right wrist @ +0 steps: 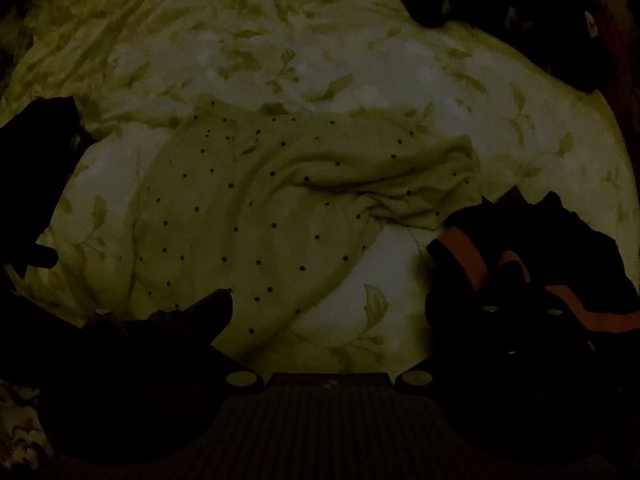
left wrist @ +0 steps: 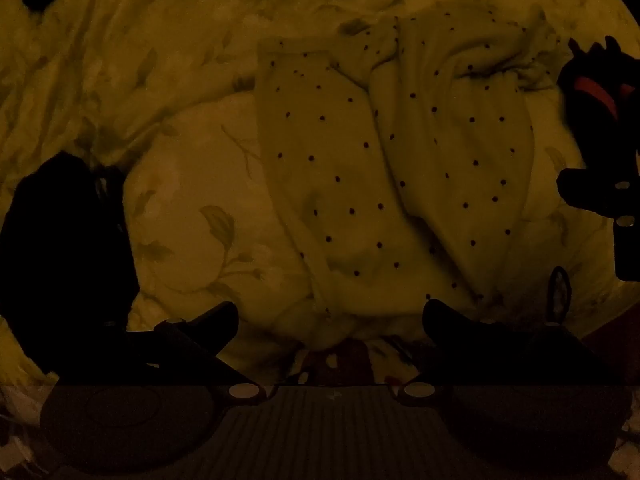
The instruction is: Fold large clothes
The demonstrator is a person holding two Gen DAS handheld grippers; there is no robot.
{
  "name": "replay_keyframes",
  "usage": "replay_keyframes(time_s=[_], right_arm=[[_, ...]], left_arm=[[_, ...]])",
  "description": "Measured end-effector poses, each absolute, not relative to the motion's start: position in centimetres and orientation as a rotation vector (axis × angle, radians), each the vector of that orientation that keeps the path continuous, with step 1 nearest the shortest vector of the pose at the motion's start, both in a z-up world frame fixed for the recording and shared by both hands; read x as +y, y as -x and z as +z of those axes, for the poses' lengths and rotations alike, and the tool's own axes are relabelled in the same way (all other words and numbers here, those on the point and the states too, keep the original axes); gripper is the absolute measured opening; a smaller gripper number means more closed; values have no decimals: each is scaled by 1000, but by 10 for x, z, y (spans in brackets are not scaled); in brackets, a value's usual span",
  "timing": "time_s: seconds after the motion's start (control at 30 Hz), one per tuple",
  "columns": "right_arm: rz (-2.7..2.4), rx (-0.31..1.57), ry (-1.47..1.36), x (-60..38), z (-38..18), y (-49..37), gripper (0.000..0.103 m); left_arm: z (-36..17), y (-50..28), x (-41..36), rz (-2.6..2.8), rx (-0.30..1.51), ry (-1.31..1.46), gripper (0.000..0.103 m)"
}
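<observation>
A pale garment with small dark dots (left wrist: 384,168) lies crumpled on a leaf-patterned bedsheet (left wrist: 192,184). It also shows in the right wrist view (right wrist: 264,208), spread across the middle with a bunched fold at its right. My left gripper (left wrist: 331,318) is open, its fingers wide apart just above the garment's near edge, holding nothing. My right gripper (right wrist: 328,308) is open over the garment's lower corner, empty. The right gripper also shows at the right edge of the left wrist view (left wrist: 600,196). The light is very dim.
A dark garment with orange stripes (right wrist: 532,256) lies on the bedsheet (right wrist: 360,60) to the right; it also shows in the left wrist view (left wrist: 592,88). A dark shape (left wrist: 68,248) lies at the left. Dark objects (right wrist: 500,4) sit at the far right edge of the bed.
</observation>
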State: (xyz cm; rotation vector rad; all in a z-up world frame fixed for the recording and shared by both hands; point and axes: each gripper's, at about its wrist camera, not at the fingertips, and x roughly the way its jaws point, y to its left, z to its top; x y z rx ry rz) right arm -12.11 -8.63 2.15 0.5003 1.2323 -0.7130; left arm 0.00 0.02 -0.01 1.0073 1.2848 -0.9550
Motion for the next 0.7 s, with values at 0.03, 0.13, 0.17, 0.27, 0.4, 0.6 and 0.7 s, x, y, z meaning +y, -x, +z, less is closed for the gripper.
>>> replay_keyframes(time_s=[0.03, 0.13, 0.17, 0.27, 0.4, 0.6, 0.7], right_arm=[[-712, 1233, -501, -87, 22, 121, 102], [-709, 1236, -497, -86, 21, 120, 102], [-707, 1238, -495, -86, 20, 120, 102], [-703, 1243, -489, -85, 20, 119, 102], [-700, 1247, -484, -84, 19, 118, 102], [-702, 1249, -486, -83, 19, 118, 102], [-703, 1250, -488, -83, 18, 119, 102]], left_arm=[[0, 0, 0, -955, 1286, -1006, 103], [-1, 1, -1, -951, 1286, -998, 103], [-1, 1, -1, -950, 1287, -995, 103], [-2, 1, -1, -945, 1293, -988, 103], [-2, 0, 1, -944, 1283, -987, 103], [-3, 1, 1, -911, 1244, -1008, 103], [-3, 1, 0, -902, 1252, -1021, 103]])
